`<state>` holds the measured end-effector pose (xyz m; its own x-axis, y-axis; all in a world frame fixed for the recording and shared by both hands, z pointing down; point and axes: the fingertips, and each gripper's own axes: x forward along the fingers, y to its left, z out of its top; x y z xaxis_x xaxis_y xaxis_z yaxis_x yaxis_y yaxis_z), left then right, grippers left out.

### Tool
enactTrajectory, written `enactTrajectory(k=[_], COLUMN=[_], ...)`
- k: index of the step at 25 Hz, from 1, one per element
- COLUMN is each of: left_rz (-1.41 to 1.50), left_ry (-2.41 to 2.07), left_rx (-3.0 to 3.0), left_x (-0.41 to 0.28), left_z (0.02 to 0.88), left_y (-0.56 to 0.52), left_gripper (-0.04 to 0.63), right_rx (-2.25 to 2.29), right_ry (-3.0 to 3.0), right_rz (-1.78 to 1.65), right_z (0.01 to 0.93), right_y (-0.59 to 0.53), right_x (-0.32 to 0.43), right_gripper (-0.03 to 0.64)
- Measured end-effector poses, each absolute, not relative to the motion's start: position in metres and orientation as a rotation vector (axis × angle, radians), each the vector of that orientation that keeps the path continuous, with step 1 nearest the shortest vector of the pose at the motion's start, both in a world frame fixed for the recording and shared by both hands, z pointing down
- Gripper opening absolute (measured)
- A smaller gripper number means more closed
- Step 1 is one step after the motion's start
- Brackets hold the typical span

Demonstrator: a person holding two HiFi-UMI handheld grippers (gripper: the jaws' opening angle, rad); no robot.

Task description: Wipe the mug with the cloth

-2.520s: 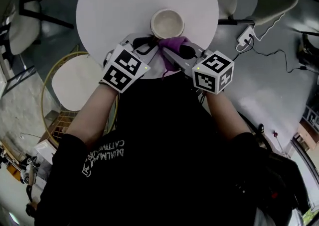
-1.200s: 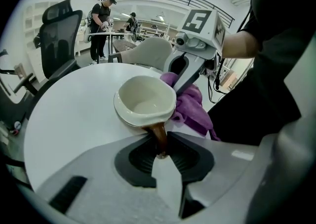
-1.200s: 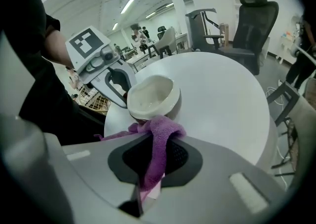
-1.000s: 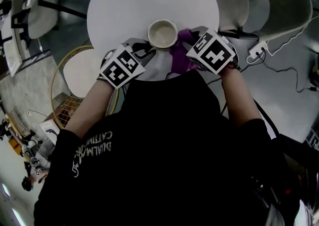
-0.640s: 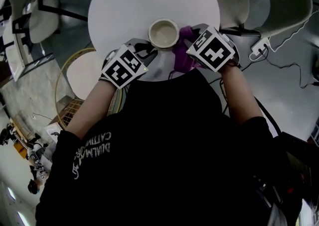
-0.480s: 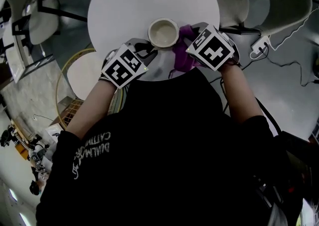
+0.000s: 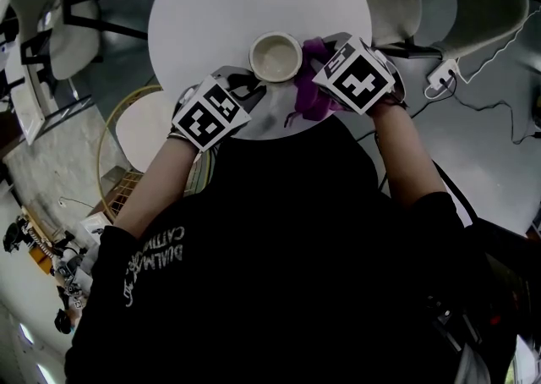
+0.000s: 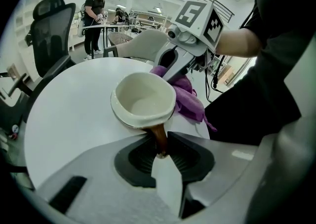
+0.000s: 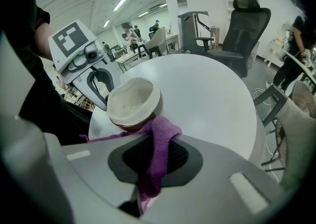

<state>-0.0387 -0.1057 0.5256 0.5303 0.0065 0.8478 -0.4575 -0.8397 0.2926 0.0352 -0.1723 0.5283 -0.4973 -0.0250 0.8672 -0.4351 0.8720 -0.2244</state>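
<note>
Against the mug (image 7: 275,57), purple cloth (image 7: 308,100)

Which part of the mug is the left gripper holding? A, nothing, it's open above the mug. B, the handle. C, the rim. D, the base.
B: in the left gripper view, the left gripper has its fingers closed on the brown handle of the mug, and the rim is untouched.
</note>
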Motion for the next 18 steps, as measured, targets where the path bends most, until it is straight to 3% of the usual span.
enactTrajectory(k=[18], left_rz=[1.288], left_ry=[-0.346], left_rx=[2.262], left_x=[-0.039], left_z=[0.528], left_y=[-0.106], left_gripper=[0.067], right_rx=[0.435], right_ry=[-2.039], right_rz=[0.504], right_z=[0.529], right_y=[-0.206], right_x=[0.026], right_gripper=[0.035])
